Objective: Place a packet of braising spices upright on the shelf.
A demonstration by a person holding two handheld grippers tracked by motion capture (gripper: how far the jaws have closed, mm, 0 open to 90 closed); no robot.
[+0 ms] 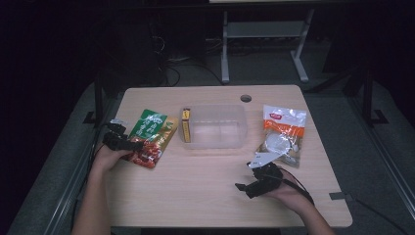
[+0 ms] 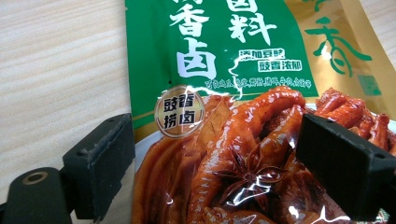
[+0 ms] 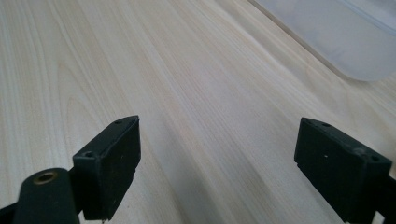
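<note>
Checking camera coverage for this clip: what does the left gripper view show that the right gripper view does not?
Left gripper view alone: the green sauce packet, with printed braised meat, lying between the open left gripper. Right gripper view alone: a corner of the clear plastic box, beyond the open right gripper. Both share the wooden table and spread black jaws.

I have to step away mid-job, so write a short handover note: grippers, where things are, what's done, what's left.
Left hand-held gripper: open, jaws straddling the near end of the green sauce packet; not closed on it yet.
Right hand-held gripper: open, holding nothing, over bare table near the front right.
Clear plastic bin: mid-table, with a yellow box standing at its left wall.
White-and-orange bag: lying right of the bin.
Done: possibly the yellow box.
Left, probably: close on the packet, move it to the bin, then the bag.
</note>
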